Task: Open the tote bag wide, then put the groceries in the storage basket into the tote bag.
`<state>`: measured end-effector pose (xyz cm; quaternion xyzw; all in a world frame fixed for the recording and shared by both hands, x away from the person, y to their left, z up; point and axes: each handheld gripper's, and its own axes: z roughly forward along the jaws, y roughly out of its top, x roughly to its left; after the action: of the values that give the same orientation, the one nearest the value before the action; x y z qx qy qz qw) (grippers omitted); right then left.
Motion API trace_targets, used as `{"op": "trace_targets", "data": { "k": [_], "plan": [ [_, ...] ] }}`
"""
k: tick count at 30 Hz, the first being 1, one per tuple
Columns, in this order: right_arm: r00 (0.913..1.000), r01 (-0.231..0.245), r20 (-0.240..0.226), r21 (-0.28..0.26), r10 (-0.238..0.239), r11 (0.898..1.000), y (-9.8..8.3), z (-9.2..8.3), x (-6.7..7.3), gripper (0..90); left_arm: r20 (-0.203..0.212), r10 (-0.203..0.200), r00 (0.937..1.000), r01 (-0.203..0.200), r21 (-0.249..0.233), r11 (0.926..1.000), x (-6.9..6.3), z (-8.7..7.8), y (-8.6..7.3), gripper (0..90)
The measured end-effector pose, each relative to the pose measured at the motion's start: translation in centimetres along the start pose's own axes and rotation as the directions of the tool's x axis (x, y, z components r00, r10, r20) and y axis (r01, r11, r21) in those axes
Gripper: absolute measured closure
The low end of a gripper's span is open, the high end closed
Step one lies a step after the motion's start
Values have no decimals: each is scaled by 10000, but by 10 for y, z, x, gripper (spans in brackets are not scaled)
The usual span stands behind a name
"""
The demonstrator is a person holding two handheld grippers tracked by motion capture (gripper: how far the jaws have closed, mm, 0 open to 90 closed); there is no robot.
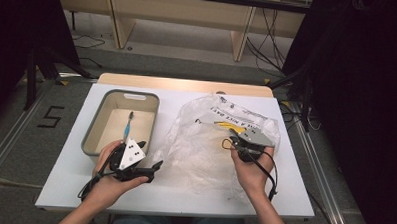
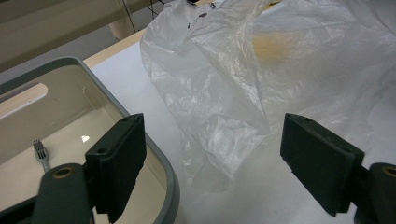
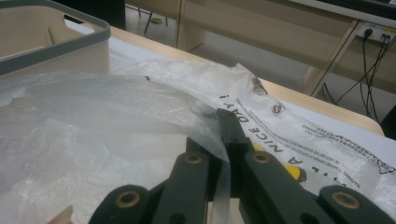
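From the high view we see a white tabletop point(image 1: 69, 180) carrying a grey-rimmed beige bin point(image 1: 97, 123) on its left half and a crumpled translucent plastic bag point(image 1: 200, 142) on its right half, the two lying just beside each other. Inside the bin lies a toothbrush point(image 1: 128, 125) with a blue handle and a dark head, its length running away from the person. The bag bears black printed lettering and a yellow mark near its far right portion. The person's left hand point(image 1: 106, 181) holds the left claw point(image 1: 154, 169) low over the tabletop between the bin's near right corner and the bag; in the left gripper view we see its jaws standing wide apart with nothing between them, the bin's rim point(image 2: 166, 179) below the left jaw and the bag's edge point(image 2: 224, 140) ahead. The right hand point(image 1: 254, 171) holds the right claw point(image 1: 231, 142) on the bag's right portion; in the right gripper view we see its jaws drawn together on a fold of the bag's film point(image 3: 140, 107), with the printed lettering point(image 3: 266, 135) lying just beyond them.
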<state>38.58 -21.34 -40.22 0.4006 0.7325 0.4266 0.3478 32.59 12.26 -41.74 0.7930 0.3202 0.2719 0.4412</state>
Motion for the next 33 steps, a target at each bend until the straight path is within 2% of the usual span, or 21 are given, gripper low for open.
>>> {"op": "trace_targets", "data": {
  "k": [11,14,24,33],
  "plan": [
    [10000,-30,-8,84,30,10000,0,2,-1,900,4,-204,9998,204,88,9998,7,-1,0,218],
    [10000,-61,-11,91,61,9999,0,2,-1,900,-40,-380,9993,381,162,9991,10,-2,0,216],
    [10000,-3,-92,125,4,9999,-3,1,-2,900,-262,-946,9952,956,399,9946,33,-14,11,200],
    [10000,5,-83,224,-3,9997,-4,3,-1,900,-520,-1223,9911,1250,530,9907,52,-20,11,196]
  ]
}}
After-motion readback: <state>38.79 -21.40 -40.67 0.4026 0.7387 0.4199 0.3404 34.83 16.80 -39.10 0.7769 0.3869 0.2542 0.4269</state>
